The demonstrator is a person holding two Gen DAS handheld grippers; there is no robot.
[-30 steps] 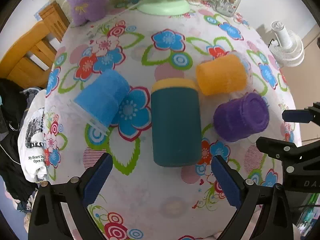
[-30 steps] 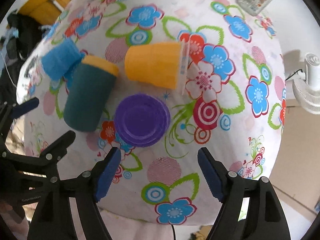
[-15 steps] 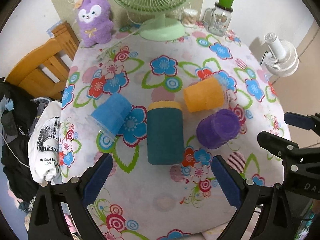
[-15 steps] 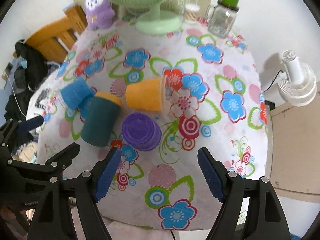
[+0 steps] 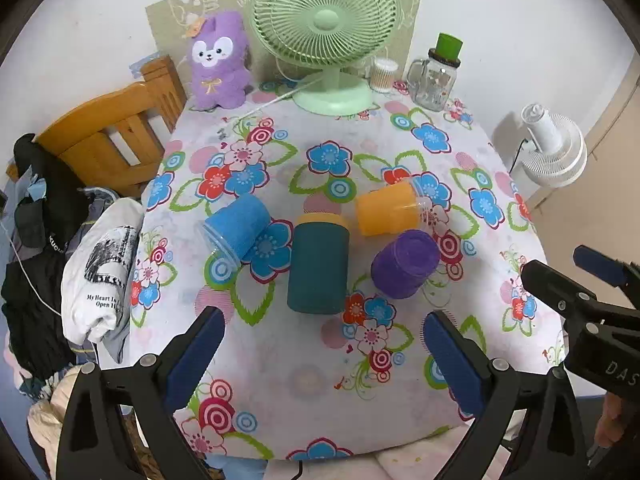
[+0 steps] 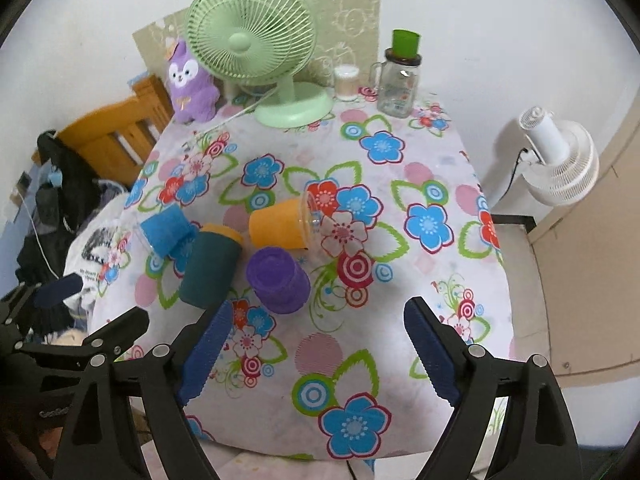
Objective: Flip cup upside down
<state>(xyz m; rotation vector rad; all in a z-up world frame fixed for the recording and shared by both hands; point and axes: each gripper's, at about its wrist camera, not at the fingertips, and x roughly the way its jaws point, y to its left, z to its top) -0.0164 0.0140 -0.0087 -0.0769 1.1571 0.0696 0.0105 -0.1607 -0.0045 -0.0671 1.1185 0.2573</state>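
Purple cup [image 6: 277, 281] standing base-up on surface [image 6: 420, 184] (flip judged complete). Both grippers' fingers [image 5: 192, 356] [image 6: 430, 350] released, empty, hovering apart. Next: none needed.

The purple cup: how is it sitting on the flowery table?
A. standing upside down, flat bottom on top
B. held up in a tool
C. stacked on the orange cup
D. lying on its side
A. The purple cup stands on the tablecloth with its closed flat bottom facing up and its wider end down, apart from the orange cup, which lies on its side; both tools are open and hold nothing.
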